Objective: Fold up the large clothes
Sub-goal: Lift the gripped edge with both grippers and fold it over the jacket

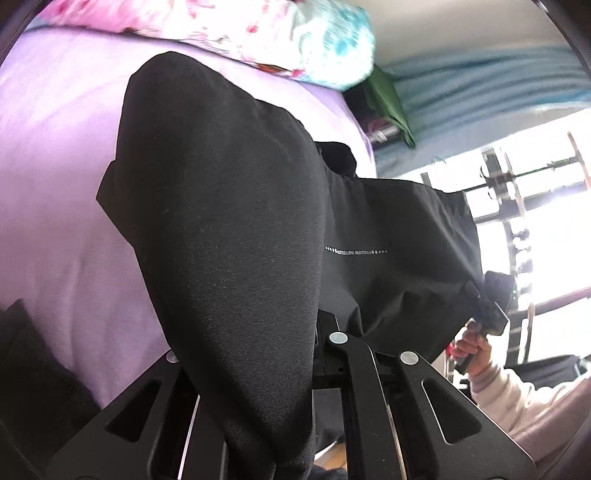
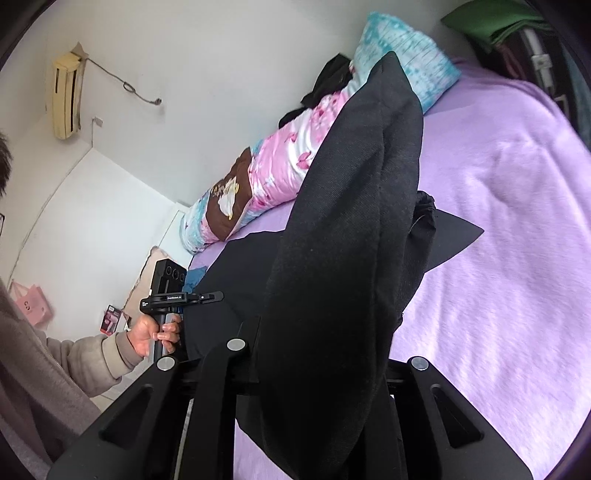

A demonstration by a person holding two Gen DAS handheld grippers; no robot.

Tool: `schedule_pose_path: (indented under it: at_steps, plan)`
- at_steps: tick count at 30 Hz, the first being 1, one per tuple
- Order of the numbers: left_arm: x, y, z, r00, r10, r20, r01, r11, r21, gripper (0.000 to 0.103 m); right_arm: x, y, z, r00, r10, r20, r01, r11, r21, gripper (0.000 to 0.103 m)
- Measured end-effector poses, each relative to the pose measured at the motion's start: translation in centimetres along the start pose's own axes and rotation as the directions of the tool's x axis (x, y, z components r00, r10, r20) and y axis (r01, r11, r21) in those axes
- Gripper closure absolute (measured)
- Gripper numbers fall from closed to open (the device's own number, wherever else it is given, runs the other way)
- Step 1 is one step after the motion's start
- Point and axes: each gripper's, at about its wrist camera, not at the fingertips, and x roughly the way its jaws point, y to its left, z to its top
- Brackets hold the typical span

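Draped over both sets of fingers, close to each lens: black garment, heavy matte knit with a thin line of white print, most likely a sweatshirt. Pinched at two points, left gripper and right gripper both clamped narrow on cloth, probably to lift an edge for a fold. Hangs partly raised, lower part on purple bedsheet. Beyond, floral quilt.

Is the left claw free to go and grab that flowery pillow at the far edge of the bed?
Probably not yet. The left claw is shut on the black garment, which drapes ahead of it toward the flowery pillow; the right claw grips the same cloth. It would likely need to let go first.
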Motion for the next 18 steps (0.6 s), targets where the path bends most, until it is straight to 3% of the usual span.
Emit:
schedule_pose_path:
  at_steps: [11,18]
  plan:
    - [10.9,-12.0,2.9,0.993,-0.045,-0.111,0.06,0.989,0.138,0.097,-12.0,-4.0,-4.1,0.988,-0.076,0.132,0.068,0.995,0.066,0.087]
    - [18.5,-19.2,3.9,0.981,-0.071,-0.181,0.11,0.971,0.21,0.097,-20.3,-6.9,-6.5,0.965,-0.148,0.214,0.124,0.985,0.123,0.087]
